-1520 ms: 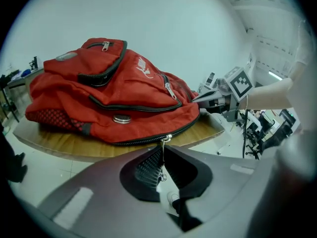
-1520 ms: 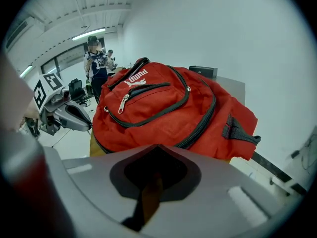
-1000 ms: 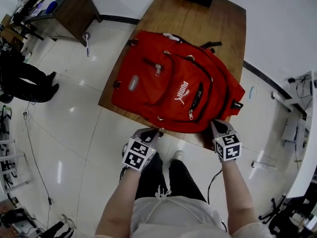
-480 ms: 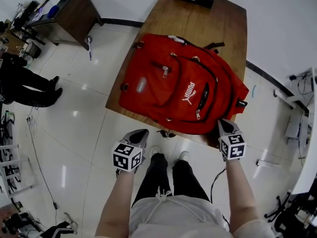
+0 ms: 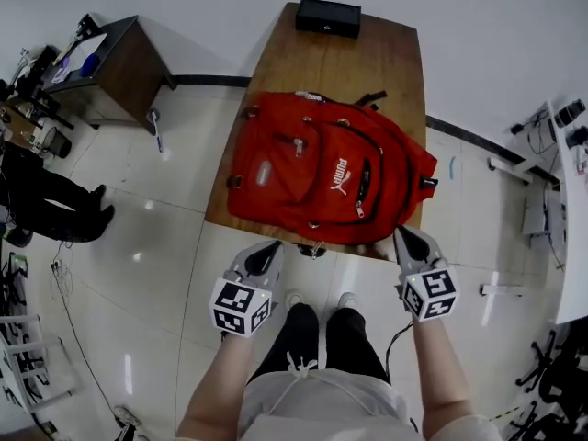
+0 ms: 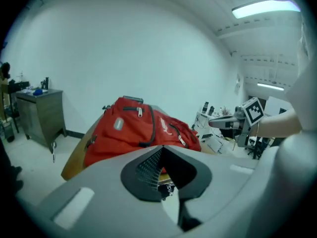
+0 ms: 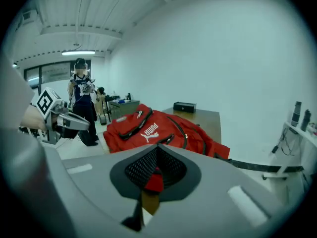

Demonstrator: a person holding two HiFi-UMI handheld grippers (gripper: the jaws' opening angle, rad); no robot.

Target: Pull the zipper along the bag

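The right claw [image 5: 404,237] pinches the red bag [image 5: 303,177] at the corner nearest it, and the cloth hides where its pads meet. The left claw [image 5: 269,249] is pressed together and empty, just short of the desk [image 5: 367,62] edge. A small dark piece [image 5: 312,249] dangling beside it is too small to identify.

Table [image 5: 367,62] with backpack [image 5: 322,182], black box [image 5: 328,16]

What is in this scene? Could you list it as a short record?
item: red bag, lying flat
surface: wooden table
also there: black box at the table's far end
left gripper: jaws together, holding nothing, just off the table's near edge, apart from the bag
right gripper: shut on the bag's near right corner
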